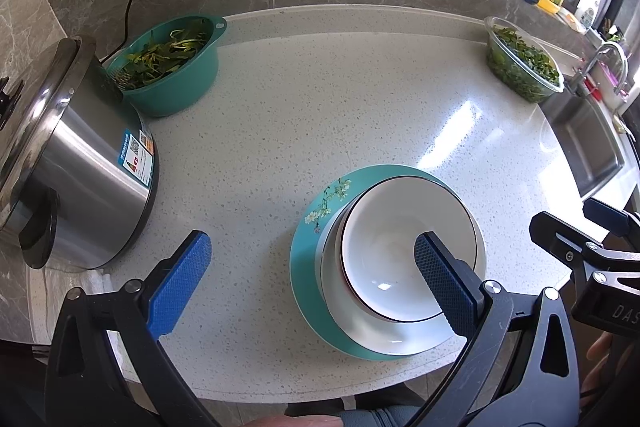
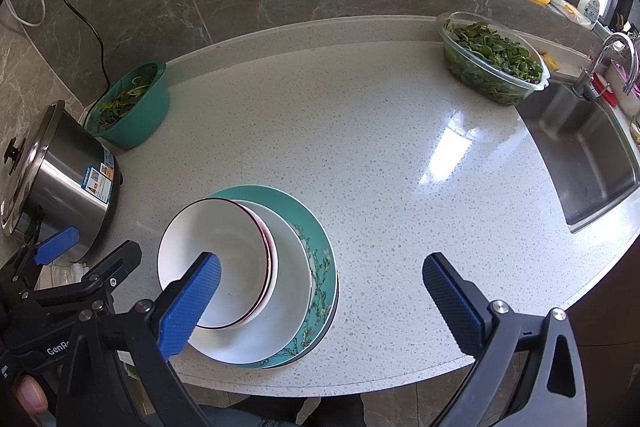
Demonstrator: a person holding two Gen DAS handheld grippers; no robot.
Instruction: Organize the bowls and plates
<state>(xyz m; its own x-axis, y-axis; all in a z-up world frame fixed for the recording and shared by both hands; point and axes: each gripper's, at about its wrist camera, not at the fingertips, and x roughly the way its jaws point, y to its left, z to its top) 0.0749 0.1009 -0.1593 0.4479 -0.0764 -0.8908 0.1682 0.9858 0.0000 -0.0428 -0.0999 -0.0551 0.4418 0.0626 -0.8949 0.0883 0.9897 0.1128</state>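
A stack stands near the front edge of the counter: a teal floral plate [image 1: 320, 203] [image 2: 320, 267] at the bottom, a white plate [image 1: 384, 341] [image 2: 288, 291] on it, and white bowls nested on top [image 1: 384, 247] [image 2: 224, 239]. One lower bowl has a red rim, the top one a dark rim. My left gripper [image 1: 310, 267] is open and empty, above the stack's left side. My right gripper [image 2: 320, 291] is open and empty, above the stack's right side; it also shows in the left wrist view [image 1: 576, 227].
A steel cooker [image 1: 80, 163] [image 2: 60, 171] stands at the left with a teal colander of greens [image 1: 172, 67] [image 2: 132, 107] behind it. A clear tub of greens [image 1: 520, 63] [image 2: 488, 59] sits at the back right beside the sink [image 1: 588, 143] [image 2: 580, 151].
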